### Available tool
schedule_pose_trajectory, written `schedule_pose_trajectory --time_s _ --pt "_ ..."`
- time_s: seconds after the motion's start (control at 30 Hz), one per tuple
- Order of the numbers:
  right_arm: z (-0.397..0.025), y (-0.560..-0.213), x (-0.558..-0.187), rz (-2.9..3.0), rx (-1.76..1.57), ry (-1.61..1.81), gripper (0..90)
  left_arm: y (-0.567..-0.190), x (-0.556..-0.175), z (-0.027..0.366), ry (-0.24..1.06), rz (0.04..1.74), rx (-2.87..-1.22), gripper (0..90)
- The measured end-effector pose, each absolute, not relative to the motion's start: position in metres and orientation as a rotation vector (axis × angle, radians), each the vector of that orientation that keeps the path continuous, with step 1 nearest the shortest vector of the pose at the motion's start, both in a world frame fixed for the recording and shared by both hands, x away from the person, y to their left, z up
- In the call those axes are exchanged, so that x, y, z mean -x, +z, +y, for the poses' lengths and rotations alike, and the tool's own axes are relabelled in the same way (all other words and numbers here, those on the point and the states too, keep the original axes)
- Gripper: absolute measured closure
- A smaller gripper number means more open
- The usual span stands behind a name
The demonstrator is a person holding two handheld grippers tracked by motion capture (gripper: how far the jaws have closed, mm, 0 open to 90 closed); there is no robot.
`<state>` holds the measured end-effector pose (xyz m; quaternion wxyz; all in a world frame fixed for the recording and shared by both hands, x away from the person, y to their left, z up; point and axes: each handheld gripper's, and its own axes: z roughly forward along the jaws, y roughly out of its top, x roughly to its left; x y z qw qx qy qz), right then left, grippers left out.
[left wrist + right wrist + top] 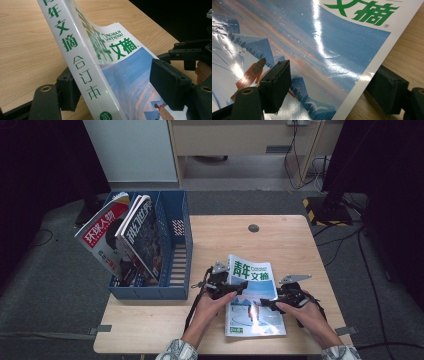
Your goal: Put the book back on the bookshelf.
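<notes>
A light wooden table (295, 245) carries a blue file rack (177, 245) and a glossy magazine (252, 305).

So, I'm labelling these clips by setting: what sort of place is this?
Probably an office or lab room: a small wooden table, a blue file rack holding magazines, and cables on the carpeted floor.

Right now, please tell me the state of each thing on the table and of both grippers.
Magazine: closed, cover up, spine edge raised off the table.
Left gripper: jaws open, one on each side of the spine edge.
Right gripper: jaws open, one above and one below the other edge.
Blue rack: upright, with two magazines leaning in it.
</notes>
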<state>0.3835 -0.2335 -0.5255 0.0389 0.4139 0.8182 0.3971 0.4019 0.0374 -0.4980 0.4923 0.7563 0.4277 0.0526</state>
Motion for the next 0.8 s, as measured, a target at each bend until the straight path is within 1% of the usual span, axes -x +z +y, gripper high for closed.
schedule_pose_trajectory --time_s 0.37,0.73,0.8 --pt "-0.2264 -0.5296 -0.3828 2.518 -1.239 1.287 24.5 -0.5006 -0.4016 0.0361 0.106 1.016 -1.877 29.5" --pt "-0.2236 -0.5300 -0.3817 2.525 -1.227 1.315 25.0 -0.5002 -0.4016 0.0378 0.103 1.010 -1.879 32.9" --pt "-0.2241 -0.5294 -0.3816 2.518 -1.221 1.330 26.7 -0.5006 -0.4017 0.0381 0.102 1.012 -1.876 33.9"
